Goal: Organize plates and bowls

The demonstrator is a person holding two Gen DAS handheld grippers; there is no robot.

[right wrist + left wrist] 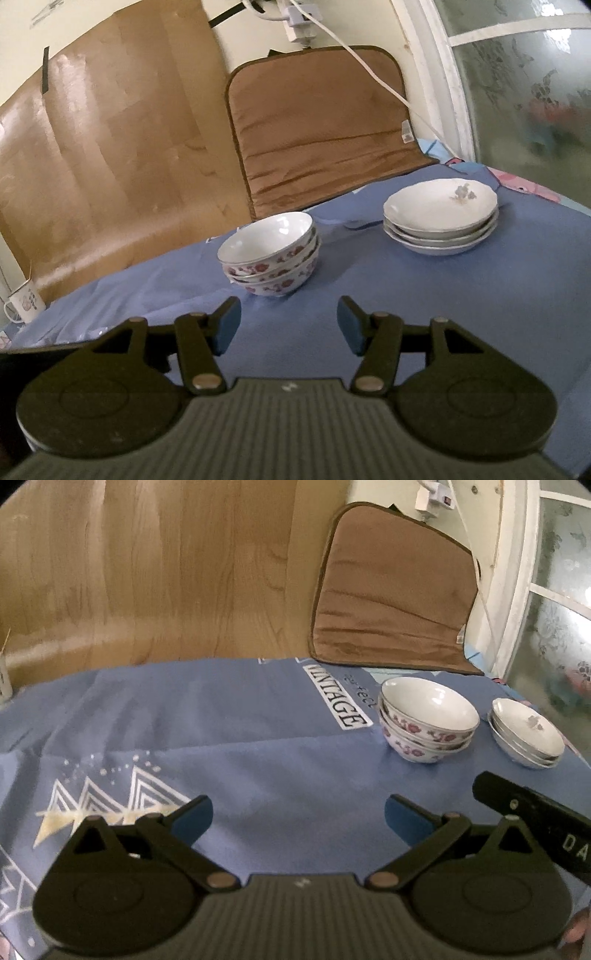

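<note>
A stack of white bowls with pink flowers (428, 723) (271, 256) stands on the blue cloth (258, 746). To its right stands a stack of shallow white plates (526, 734) (441, 218). My left gripper (297, 819) is open and empty, low over the cloth, left of and nearer than the bowls. My right gripper (288, 325) is open and empty, just short of the bowl stack. Part of the right gripper's black body (532, 819) shows in the left wrist view.
A brown cushion (391, 590) (317, 125) leans against the wall behind the stacks. A wooden board (147, 572) (110, 155) backs the table. A mug (24, 301) stands at the far left. A white cable (373, 70) hangs over the cushion. A glass door (524, 81) is at right.
</note>
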